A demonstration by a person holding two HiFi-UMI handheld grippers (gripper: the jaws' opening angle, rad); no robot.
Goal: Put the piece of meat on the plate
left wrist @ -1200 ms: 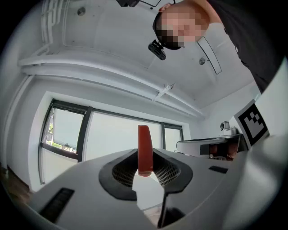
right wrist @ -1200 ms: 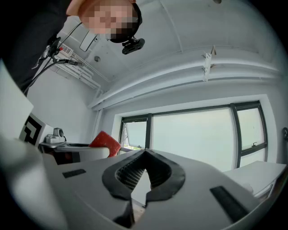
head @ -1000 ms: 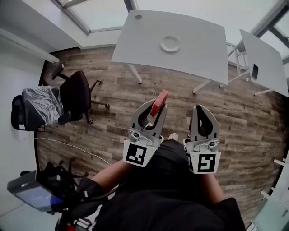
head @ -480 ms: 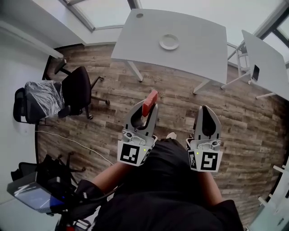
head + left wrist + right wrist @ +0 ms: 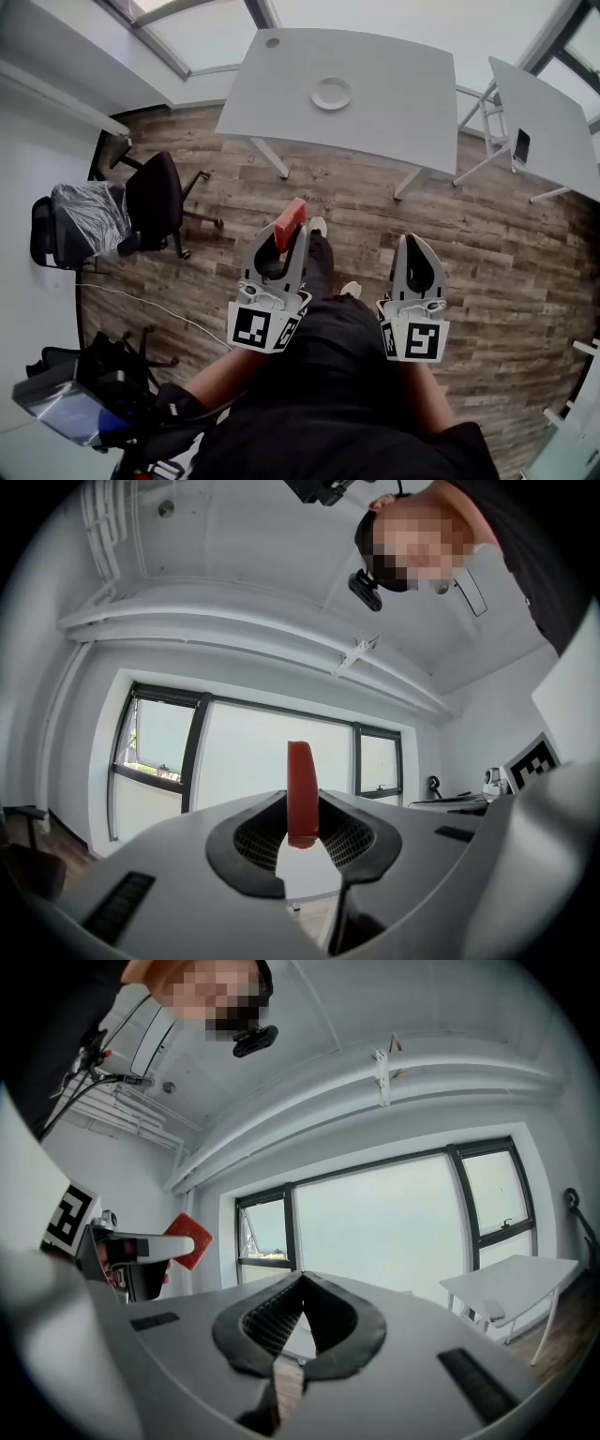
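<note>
Well, with the flat red slab of meat (image 5: 290, 223) pinched in the left gripper (image 5: 284, 246) and the right gripper (image 5: 415, 248) closed on nothing, I'd hold that squeeze until it's over the round white plate (image 5: 332, 93) on the far white table (image 5: 403, 103).

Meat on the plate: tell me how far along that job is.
Done: the piece of meat is picked up, clamped in the left tool. In hand: it is held over the wooden floor, short of the table. Left: reach the table and set it on the bare plate. The right tool is shut, empty.
</note>
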